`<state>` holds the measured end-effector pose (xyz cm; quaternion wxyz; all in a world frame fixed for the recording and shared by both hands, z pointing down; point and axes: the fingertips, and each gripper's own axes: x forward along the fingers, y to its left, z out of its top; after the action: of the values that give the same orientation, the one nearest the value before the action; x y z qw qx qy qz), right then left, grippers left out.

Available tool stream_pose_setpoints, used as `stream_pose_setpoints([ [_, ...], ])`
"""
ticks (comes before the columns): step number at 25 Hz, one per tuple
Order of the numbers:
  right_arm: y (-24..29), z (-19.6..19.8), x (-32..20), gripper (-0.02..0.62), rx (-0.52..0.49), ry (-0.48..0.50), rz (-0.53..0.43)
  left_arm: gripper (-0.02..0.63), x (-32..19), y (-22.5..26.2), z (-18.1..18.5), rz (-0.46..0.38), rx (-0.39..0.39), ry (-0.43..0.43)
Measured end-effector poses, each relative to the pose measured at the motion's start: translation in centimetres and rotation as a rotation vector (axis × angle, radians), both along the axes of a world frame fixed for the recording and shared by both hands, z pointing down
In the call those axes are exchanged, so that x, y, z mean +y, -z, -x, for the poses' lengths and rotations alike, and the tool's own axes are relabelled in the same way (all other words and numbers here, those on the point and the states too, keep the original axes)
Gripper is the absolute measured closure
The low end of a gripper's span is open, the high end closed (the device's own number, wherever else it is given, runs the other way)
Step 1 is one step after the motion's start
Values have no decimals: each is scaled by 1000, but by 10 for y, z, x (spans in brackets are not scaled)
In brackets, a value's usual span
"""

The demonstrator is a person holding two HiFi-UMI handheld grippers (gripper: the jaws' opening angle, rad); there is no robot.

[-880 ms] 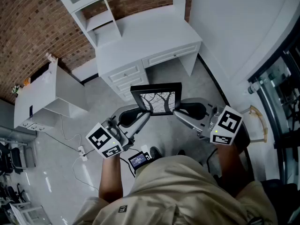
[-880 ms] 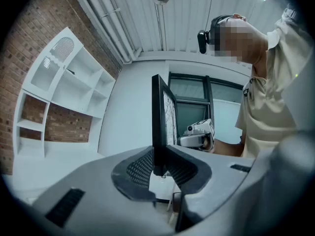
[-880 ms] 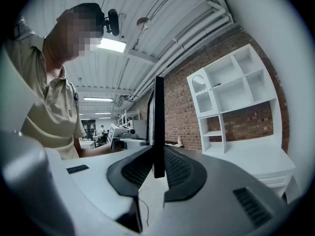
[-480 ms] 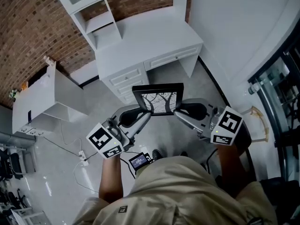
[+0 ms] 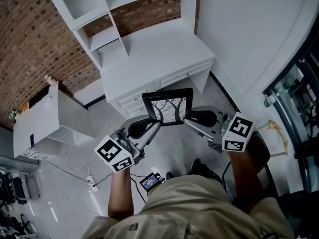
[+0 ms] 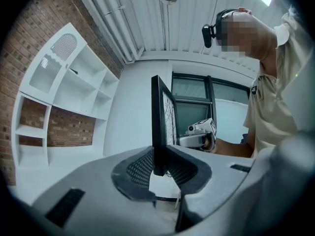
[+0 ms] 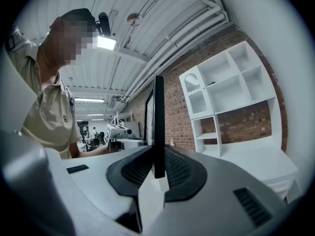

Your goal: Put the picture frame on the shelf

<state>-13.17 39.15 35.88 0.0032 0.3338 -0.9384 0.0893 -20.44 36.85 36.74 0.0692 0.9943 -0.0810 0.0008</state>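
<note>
Hold the picture frame (image 5: 167, 107) upright and in the air, short of the bench (image 5: 149, 44) front edge, left tool (image 5: 157, 120) clamped on one side rail, right tool (image 5: 186, 118) clamped on the other. Advance both together, level, toward the shelf (image 5: 107, 34) at the back left corner, probably the low bay. Release only once seated.

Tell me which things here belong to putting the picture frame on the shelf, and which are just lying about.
Part of the job: picture frame, gripped by the left gripper and right gripper; white shelf unit above the desk.
Just lying about: white cabinet on the left; power strip and cable on the floor.
</note>
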Motion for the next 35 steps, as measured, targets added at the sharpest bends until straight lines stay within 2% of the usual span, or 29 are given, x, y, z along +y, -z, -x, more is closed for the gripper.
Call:
stream_pose_setpoints([
  [7,4,-35,-65,528,-4,17,-6,528,-61,5,-34,-1,-21,40],
  [21,26,-146,-217,528,1,146,-63,528,-205,28,-144,-60,-30,205],
  [28,28,-163,-287,528,-13,175,-61,528,-272,31,-160,-69,-43,251],
  [35,28,-163,-370,528,13,158,-68,528,-358,30,-161,-86,-29,244],
])
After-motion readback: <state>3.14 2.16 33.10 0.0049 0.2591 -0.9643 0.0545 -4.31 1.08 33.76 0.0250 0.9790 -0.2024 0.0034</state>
